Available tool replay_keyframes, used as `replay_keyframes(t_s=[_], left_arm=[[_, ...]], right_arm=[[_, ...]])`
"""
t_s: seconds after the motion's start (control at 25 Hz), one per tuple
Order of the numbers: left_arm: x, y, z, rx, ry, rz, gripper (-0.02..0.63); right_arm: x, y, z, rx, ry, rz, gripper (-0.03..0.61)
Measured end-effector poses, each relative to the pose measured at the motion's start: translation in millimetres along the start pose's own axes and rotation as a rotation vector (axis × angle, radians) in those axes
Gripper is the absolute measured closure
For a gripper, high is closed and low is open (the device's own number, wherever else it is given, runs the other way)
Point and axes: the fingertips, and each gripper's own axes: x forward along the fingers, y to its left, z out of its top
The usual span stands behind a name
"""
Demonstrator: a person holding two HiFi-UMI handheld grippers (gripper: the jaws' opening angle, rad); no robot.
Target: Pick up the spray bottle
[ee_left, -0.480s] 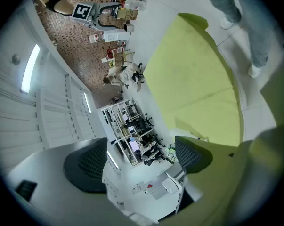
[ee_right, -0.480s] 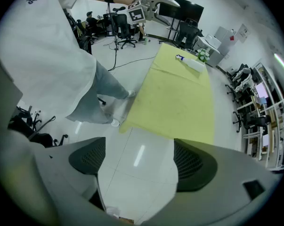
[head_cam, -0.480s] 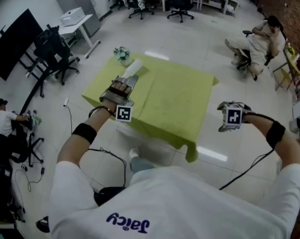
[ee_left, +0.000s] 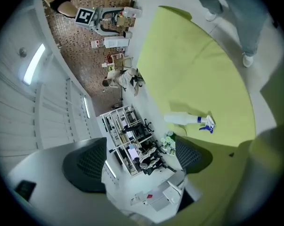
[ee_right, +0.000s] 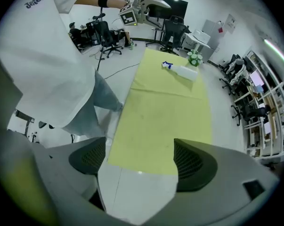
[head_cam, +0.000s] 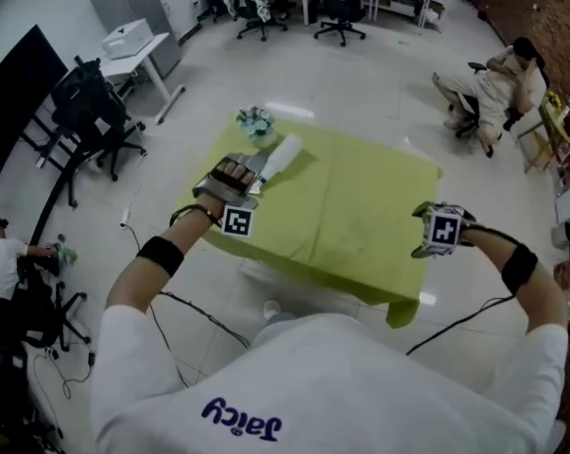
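The white spray bottle (head_cam: 283, 154) with a blue trigger lies on its side near the far left corner of the yellow-green table (head_cam: 360, 216). My left gripper (head_cam: 239, 172) hovers just left of the bottle, apart from it, jaws open and empty. In the left gripper view the bottle (ee_left: 186, 120) lies beyond and right of the open left gripper (ee_left: 139, 159). My right gripper (head_cam: 434, 237) hangs at the table's right edge, pointing down. In the right gripper view the right gripper (ee_right: 139, 159) is wide open over the cloth's near edge, with the bottle (ee_right: 182, 70) far off.
A small potted plant (head_cam: 256, 121) stands at the table's far corner beside the bottle. Office chairs (head_cam: 95, 112), desks and a seated person (head_cam: 488, 88) ring the table on a pale floor. Cables (head_cam: 209, 320) trail on the floor at the near side.
The head view has shifted, so the table sits further right and lower. My right gripper now hangs at the table's right edge instead of beyond it. Left gripper stays by the bottle.
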Motion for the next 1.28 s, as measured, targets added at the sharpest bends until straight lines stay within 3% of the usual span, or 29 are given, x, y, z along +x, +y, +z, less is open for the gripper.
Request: replay_keyframes(t_s=[0.08,0.16,0.24,0.36,0.56,0.76,0.96,1.16,1.28], left_arm=[[11,-7,-29,-0.005,-0.012,-0.001,0.174],[20,-12,-52,-0.075,-0.054,-0.001,0.173],[27,-20,-75,-0.115,-0.07,-0.02,0.129],[31,-34,-114,-0.095,-0.047,-0.052,0.129],[39,-37,-143,-0.17,-0.036,-0.021,0.129],[38,-32,-152,-0.21,0.014,0.014,0.129],[41,-44,-149,-0.202,0.041,-0.028,0.129],[45,-42,-148,-0.247,0.072,-0.013,0.129],[42,-54,-145,-0.28,0.077,-0.05,0.129]], right_arm=[[-2,-14,39,0.006,-0.031,-0.009,0.114],[-6,-25,77,0.029,-0.072,-0.022,0.114],[-12,-43,102,0.048,-0.078,-0.053,0.114],[-16,-67,136,0.049,-0.077,-0.081,0.114],[-16,-91,161,0.034,-0.071,-0.101,0.114],[-11,-108,154,0.016,-0.051,-0.117,0.114],[-5,-131,132,0.016,-0.025,-0.143,0.114],[-5,-148,125,-0.022,-0.027,-0.131,0.114],[-5,-162,132,-0.063,-0.023,-0.126,0.114]])
